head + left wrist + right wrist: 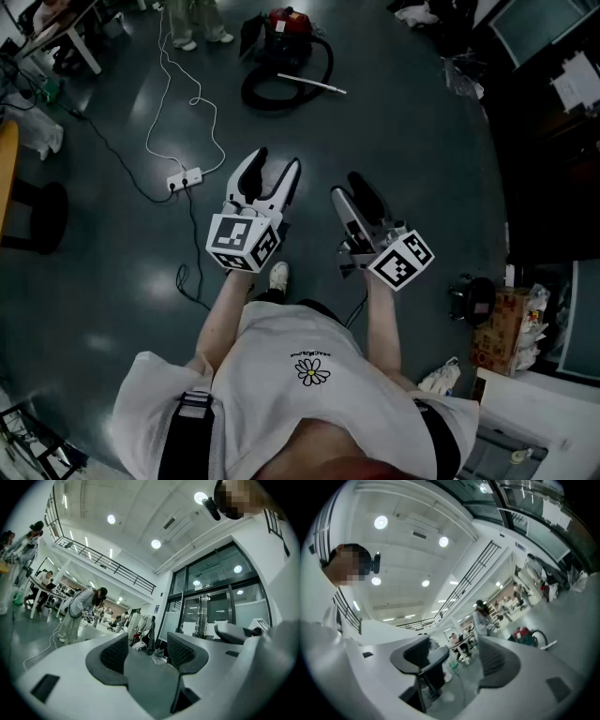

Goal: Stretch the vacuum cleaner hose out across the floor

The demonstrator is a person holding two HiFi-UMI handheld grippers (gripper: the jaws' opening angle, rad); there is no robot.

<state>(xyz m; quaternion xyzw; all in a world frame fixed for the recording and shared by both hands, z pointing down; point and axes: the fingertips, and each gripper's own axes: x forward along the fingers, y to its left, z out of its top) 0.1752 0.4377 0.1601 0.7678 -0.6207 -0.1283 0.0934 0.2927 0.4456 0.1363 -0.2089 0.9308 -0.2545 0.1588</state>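
Left hand-held gripper and right hand-held gripper both released and empty, well short of the hose.

Just beyond the spread jaws a white cable and its power strip cross the floor and could snag a foot. Near the floor's far edge the black hose loops beside the red vacuum cleaner; a hard tug may drag the canister. Only the head view shows the coil whole; the left gripper view misses it.

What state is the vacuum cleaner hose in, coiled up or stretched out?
Coiled up. The black hose curls in a loop on the floor beside the red vacuum cleaner.
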